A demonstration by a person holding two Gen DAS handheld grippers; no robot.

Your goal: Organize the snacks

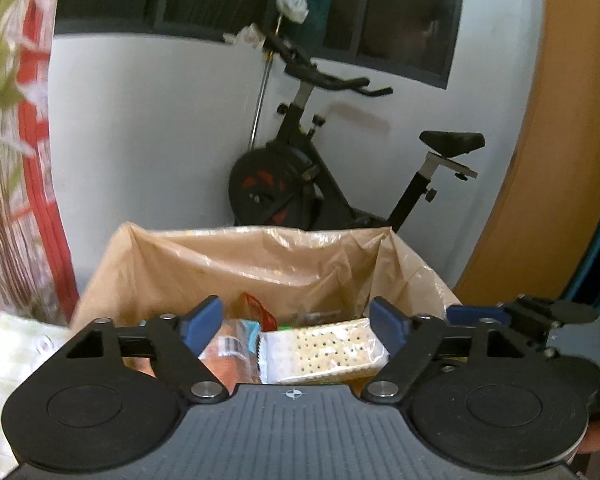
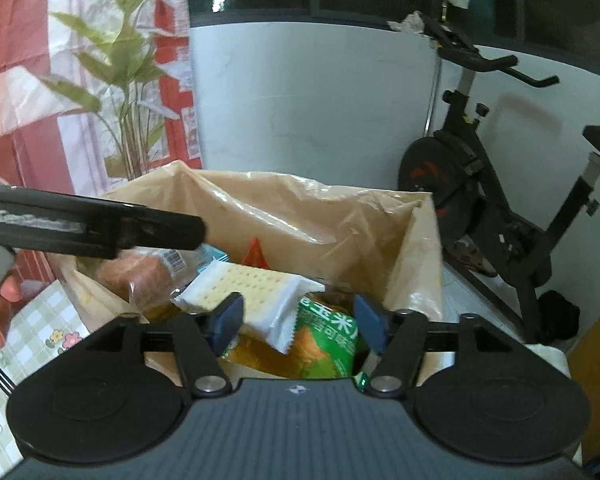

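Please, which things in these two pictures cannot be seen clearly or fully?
- Bottom of the bag: hidden in both views by the snacks and gripper bodies.
- Green packet: its text is partly covered by the cracker pack.
- Left gripper in the right wrist view: blurred, fingers unclear.
- Bread: label blurred.

The green snack packet (image 2: 324, 344) reads "玉米".
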